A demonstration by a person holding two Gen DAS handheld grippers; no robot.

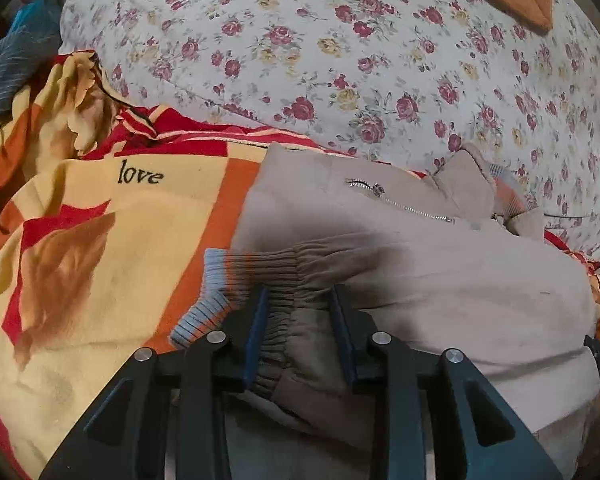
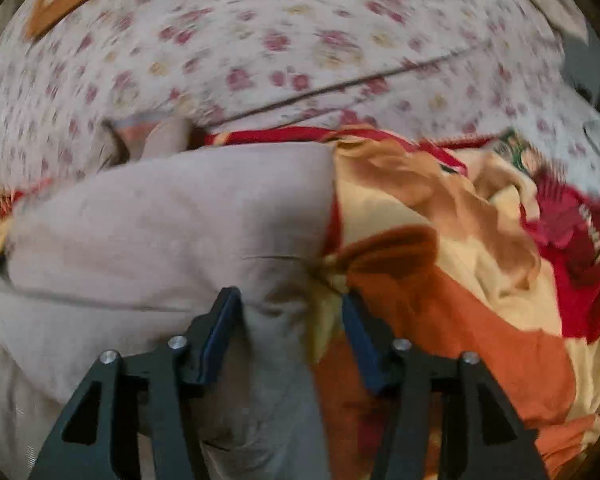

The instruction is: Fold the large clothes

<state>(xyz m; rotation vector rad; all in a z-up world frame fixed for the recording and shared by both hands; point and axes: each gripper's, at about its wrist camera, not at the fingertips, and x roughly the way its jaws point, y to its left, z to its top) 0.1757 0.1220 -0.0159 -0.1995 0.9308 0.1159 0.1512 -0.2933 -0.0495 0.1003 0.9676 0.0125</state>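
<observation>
Left wrist view: beige jacket [image 1: 440, 280] lies on the orange blanket [image 1: 120, 240] on the bed. Left tool [image 1: 300, 300] straddles the ribbed cuff [image 1: 260, 272], not clamped; right tool [image 2: 290, 304] spread too. Soft, floppy stuff, so grab cuffs or hem.

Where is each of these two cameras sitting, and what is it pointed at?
Left wrist: rides on the left gripper, looking along its blue-padded fingers at the beige zip-up jacket's ribbed striped cuff.
Right wrist: rides on the right gripper, fingers apart over the jacket's plain edge; blurred.
Shared: the jacket, the orange-yellow-red fleece blanket, and the rose-print sheet.
</observation>
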